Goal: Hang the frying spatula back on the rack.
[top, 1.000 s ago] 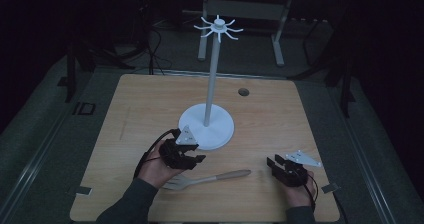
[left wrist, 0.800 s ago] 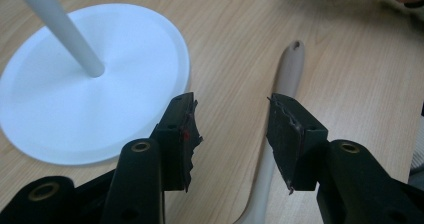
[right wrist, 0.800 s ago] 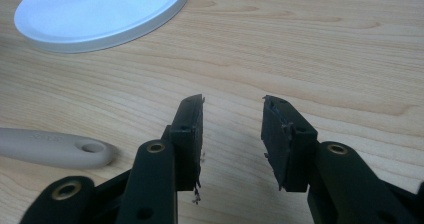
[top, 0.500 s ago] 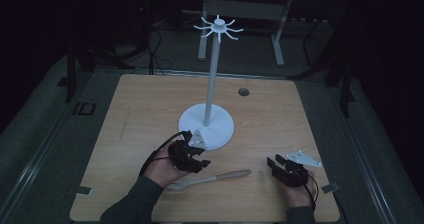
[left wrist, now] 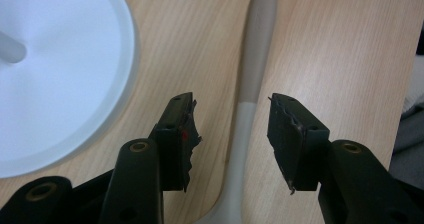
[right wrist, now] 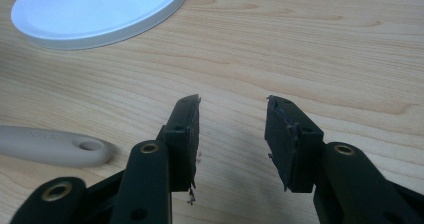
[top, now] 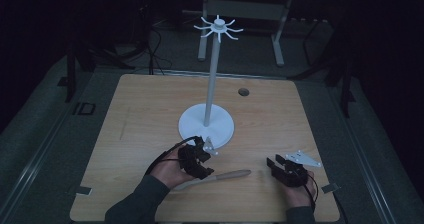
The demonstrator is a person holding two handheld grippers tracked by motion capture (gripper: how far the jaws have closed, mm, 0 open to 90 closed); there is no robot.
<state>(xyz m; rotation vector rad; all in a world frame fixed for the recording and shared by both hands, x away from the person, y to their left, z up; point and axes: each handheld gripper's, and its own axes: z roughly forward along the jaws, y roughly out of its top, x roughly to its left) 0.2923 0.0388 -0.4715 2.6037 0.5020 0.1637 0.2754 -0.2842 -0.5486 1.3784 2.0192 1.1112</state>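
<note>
A wooden table (top: 150, 114) holds a white stand (top: 206, 125). The left gripper (top: 204, 159) has moved down over the spatula (top: 227, 175), jaws wide astride its handle, poised to grasp. The right gripper (top: 280, 165), empty, has just been opening.

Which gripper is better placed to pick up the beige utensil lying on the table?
Left. The left gripper has open jaws straddling the beige utensil's handle; the right gripper is open over bare wooden table.

Dim high view, bright sharp close-ups
</note>
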